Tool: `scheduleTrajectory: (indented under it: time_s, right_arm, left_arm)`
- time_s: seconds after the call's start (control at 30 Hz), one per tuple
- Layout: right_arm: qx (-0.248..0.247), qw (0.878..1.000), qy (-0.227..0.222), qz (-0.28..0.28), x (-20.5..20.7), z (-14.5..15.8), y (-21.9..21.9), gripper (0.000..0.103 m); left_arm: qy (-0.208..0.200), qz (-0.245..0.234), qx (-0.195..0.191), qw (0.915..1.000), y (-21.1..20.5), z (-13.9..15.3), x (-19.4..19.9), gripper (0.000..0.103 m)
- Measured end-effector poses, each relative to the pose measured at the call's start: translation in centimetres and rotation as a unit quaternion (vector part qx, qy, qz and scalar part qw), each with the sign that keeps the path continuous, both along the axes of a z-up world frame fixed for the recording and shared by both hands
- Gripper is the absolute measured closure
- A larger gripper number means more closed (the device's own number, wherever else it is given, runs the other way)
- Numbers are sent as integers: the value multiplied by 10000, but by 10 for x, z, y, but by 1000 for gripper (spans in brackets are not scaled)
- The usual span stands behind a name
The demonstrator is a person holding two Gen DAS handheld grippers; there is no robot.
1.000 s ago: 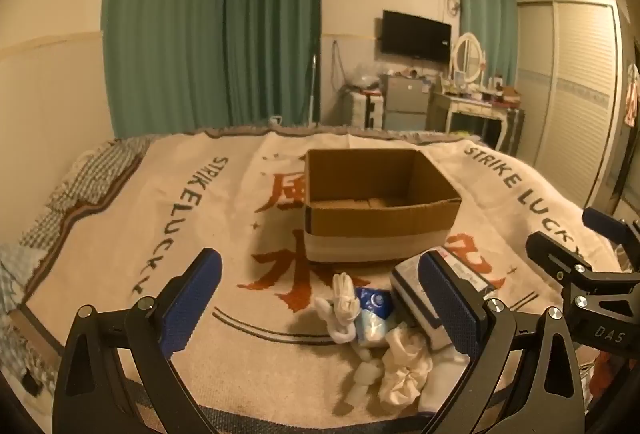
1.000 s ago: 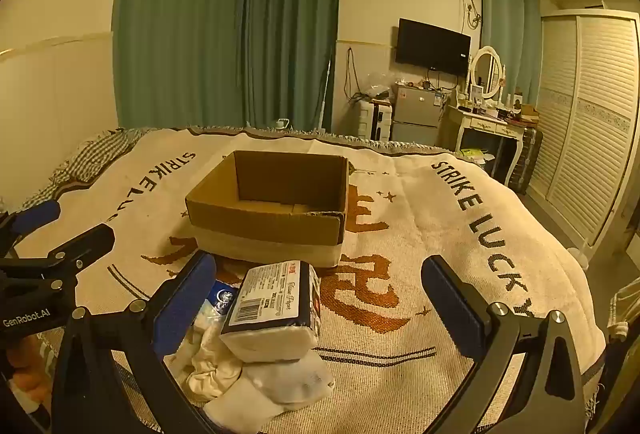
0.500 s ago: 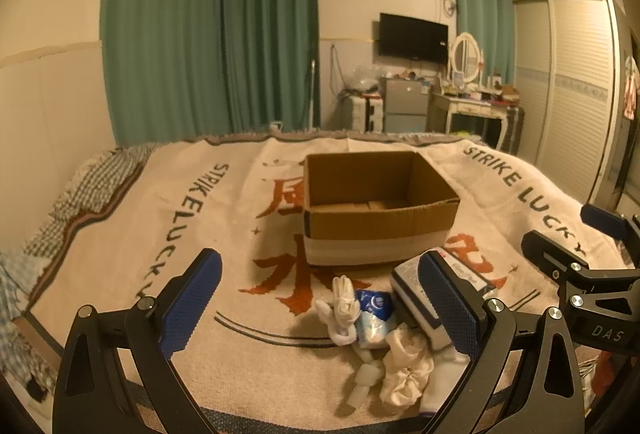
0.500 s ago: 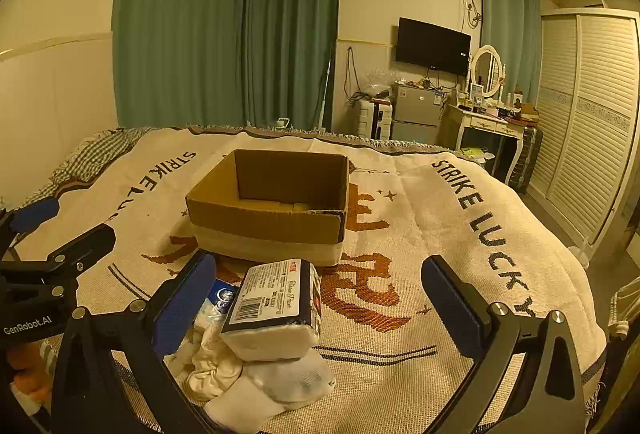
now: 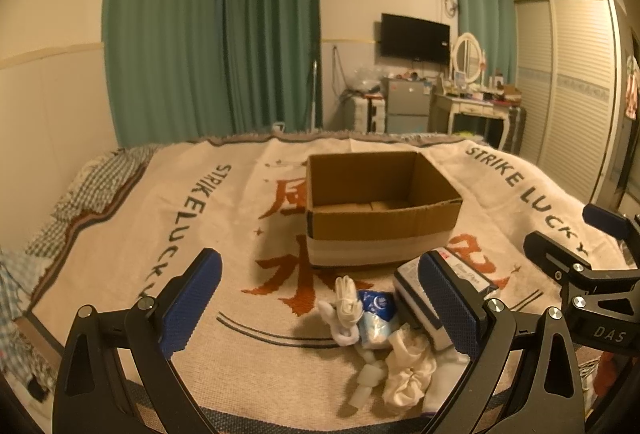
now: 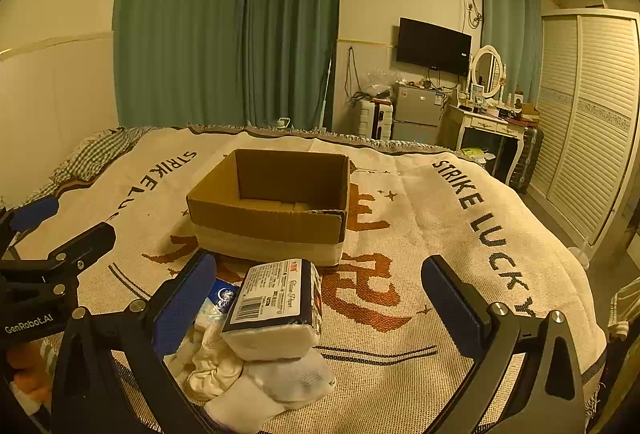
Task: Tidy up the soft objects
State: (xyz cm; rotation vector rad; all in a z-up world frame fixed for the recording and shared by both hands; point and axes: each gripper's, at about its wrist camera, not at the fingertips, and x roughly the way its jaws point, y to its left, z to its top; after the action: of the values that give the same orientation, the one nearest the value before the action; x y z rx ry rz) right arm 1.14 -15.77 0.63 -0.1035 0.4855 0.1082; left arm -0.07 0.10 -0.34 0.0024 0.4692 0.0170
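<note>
The left gripper [image 5: 320,304], with black arms and blue textured pads, is hanging spread wide with nothing between its fingers, and the right gripper [image 6: 320,298], of the same build, is gaping just as wide and holding nothing either. Both are hovering above the near edge of the cream woven blanket with orange characters and dark lettering [image 6: 400,242].

Just ahead of the right gripper, the white brick-shaped tissue pack in a dark-edged printed wrapper [image 6: 276,306] is lying on top of a heap of crumpled white cloth pieces [image 6: 256,374]. Beside it, a small blue-and-white soft packet [image 5: 376,314] and a knotted white cloth [image 5: 346,304] are lying near the left gripper.

Beyond the heap, the open brown cardboard box with a pale band round its base [image 5: 380,210] is sitting apart from it, apparently empty.

The tissue pack will probably be light and squashy with a slick wrapper; gripping across its narrow sides near the middle seems safest. The cloths should bunch and droop, so pinching a thick fold looks best.
</note>
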Motion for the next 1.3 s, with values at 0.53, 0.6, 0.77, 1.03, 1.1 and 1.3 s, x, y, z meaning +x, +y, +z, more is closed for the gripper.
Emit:
scheduleTrajectory:
  time_s: [0.53, 0.6, 0.77, 1.03, 1.1, 1.3]
  right_arm:
    - [-23, 10000, 32, 18, 0, -1, 2, 0]
    - [-17, 10000, 24, 16, 0, -1, 1, 0]
    - [-34, 10000, 31, 33, 0, -1, 1, 0]
    - [-33, 10000, 29, 37, 0, -1, 1, 0]
    - [-32, 10000, 30, 38, 0, -1, 1, 0]
    - [-58, 10000, 31, 56, 1, -1, 2, 0]
  left_arm:
    - [9, 1, 11, 10000, 0, 0, 1, 3]
    - [7, -3, 9, 10000, 0, 0, 1, 3]
    - [11, -1, 14, 10000, 0, 0, 1, 3]
    - [9, 10, 15, 10000, 1, -1, 1, 3]
    - [8, 7, 18, 10000, 1, -1, 1, 3]
    - [-5, 12, -2, 10000, 4, 0, 2, 3]
